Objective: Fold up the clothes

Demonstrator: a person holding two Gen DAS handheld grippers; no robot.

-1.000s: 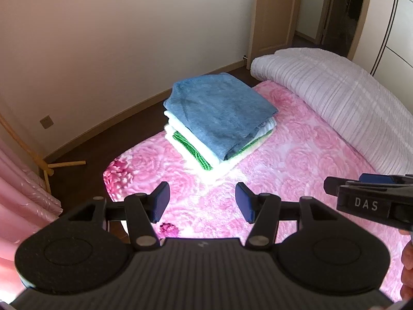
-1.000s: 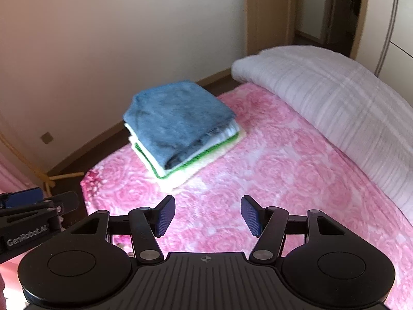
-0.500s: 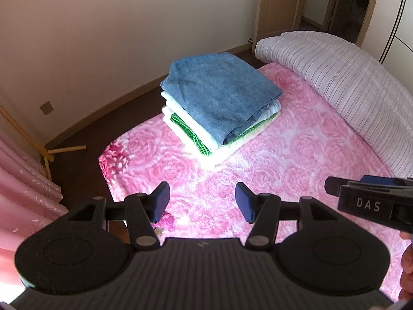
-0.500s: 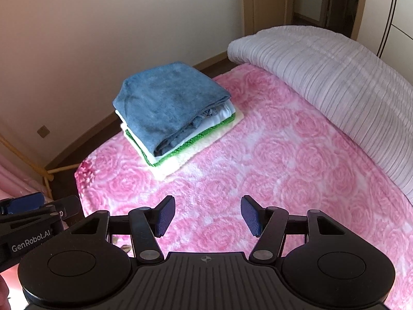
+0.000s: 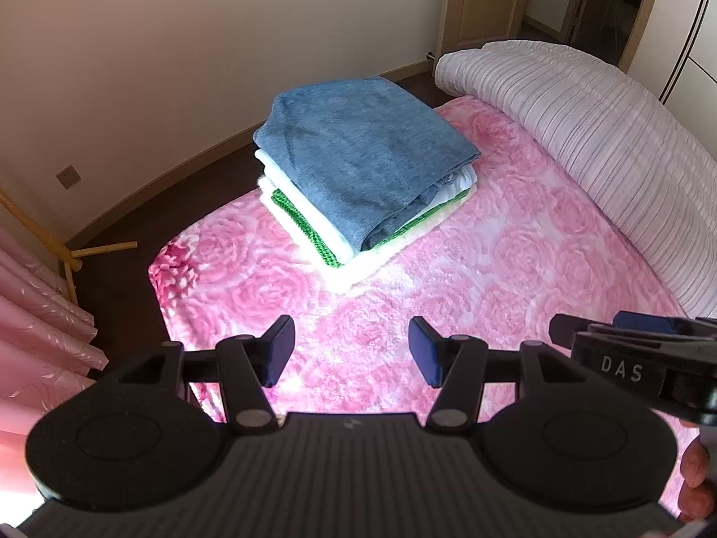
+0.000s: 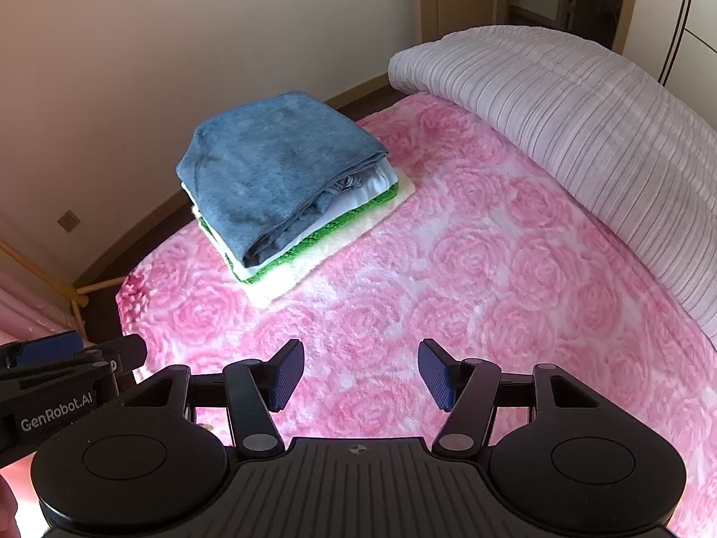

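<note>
A stack of folded clothes lies on the pink rose-patterned bed cover [image 5: 493,278]. A blue garment [image 5: 363,152] is on top, with white and green pieces [image 5: 304,224] under it. The stack also shows in the right wrist view [image 6: 278,170]. My left gripper [image 5: 352,352] is open and empty, above the cover in front of the stack. My right gripper [image 6: 360,374] is open and empty, also short of the stack. Each gripper shows at the edge of the other's view.
A rolled pale striped quilt [image 5: 605,143] lies along the right side of the bed. A pink curtain [image 5: 36,336] and a wooden stand [image 5: 67,255] are at the left. Dark floor and a wall lie beyond the bed's far edge.
Both views have tilted down and drawn nearer the bed, so the stack sits higher and larger. Both grippers stay open and empty.
</note>
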